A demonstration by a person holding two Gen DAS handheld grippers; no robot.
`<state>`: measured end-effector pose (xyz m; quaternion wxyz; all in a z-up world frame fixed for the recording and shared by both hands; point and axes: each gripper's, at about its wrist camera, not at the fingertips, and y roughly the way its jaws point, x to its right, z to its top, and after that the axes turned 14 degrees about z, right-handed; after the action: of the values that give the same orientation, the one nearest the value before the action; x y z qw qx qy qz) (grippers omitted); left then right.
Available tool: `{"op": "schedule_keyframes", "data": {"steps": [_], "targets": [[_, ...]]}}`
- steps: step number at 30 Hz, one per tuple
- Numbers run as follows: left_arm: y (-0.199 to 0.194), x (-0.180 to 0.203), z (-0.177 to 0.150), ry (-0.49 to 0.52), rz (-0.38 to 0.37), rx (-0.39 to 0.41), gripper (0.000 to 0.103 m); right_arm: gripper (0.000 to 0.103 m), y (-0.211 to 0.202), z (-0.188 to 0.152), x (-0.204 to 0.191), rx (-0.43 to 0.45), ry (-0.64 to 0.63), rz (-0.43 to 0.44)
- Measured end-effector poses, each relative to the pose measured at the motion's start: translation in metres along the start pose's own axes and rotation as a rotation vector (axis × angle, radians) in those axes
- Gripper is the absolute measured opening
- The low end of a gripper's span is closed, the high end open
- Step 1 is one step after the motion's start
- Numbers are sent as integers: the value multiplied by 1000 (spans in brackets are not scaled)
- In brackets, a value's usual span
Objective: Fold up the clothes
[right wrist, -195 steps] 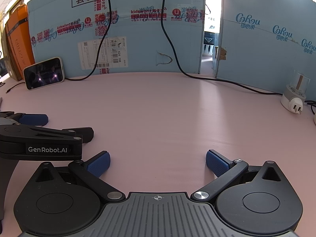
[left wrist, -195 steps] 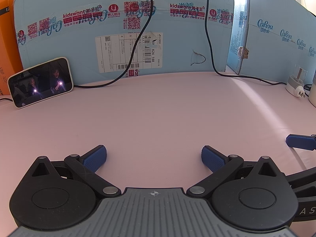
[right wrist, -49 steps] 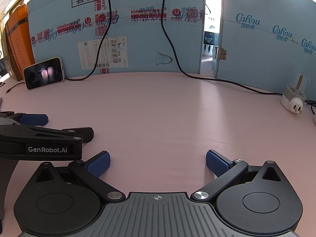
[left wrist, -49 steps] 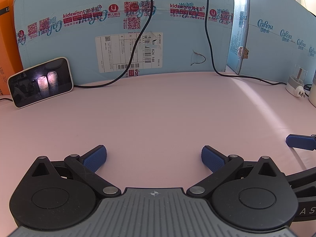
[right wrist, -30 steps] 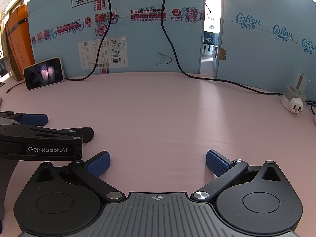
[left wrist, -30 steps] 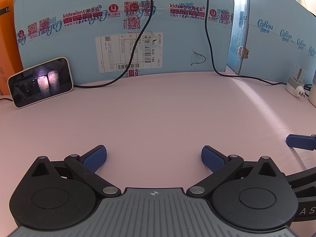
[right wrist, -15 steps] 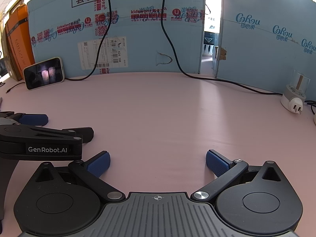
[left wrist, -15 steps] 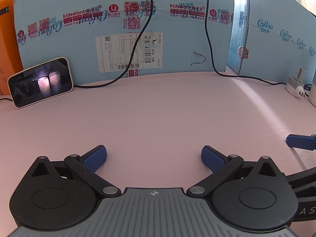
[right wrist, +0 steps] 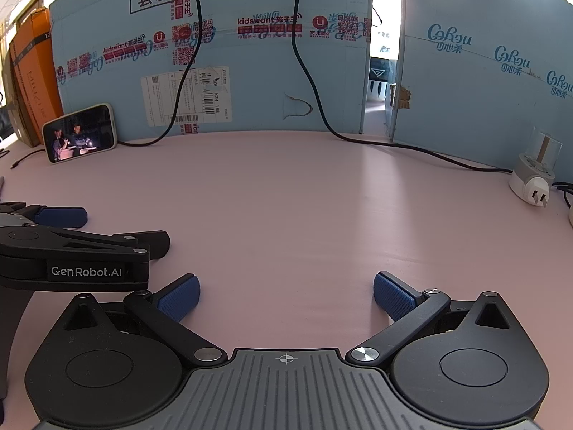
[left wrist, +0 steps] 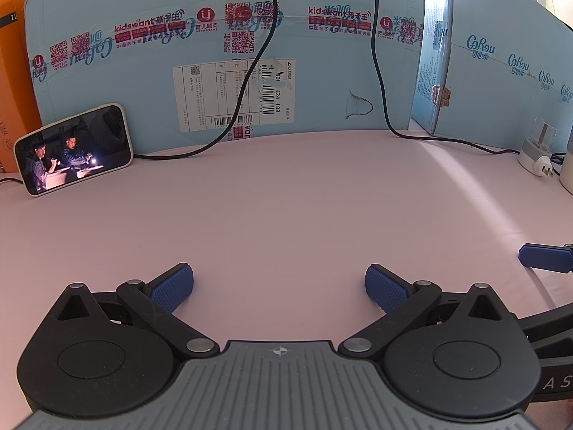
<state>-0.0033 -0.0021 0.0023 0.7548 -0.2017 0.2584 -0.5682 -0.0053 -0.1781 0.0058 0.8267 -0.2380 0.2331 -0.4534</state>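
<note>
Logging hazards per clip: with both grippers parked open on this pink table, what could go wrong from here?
No garment shows in either view, so folding may stall. A black cable trails across the pink table to a white plug adapter; spread cloth could snag it. The phone leaning on the blue cardboard could tip.

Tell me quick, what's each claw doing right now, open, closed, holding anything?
Left claw: open, holding nothing.
Right claw: open, holding nothing.
</note>
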Motion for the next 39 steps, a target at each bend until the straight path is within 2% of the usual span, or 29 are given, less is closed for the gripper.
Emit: {"op": "schedule_keyframes", "data": {"steps": [39], "targets": [[1,-1,0,-5,1,-2,103,103,-2,1,-1,0,-2,-2]]}}
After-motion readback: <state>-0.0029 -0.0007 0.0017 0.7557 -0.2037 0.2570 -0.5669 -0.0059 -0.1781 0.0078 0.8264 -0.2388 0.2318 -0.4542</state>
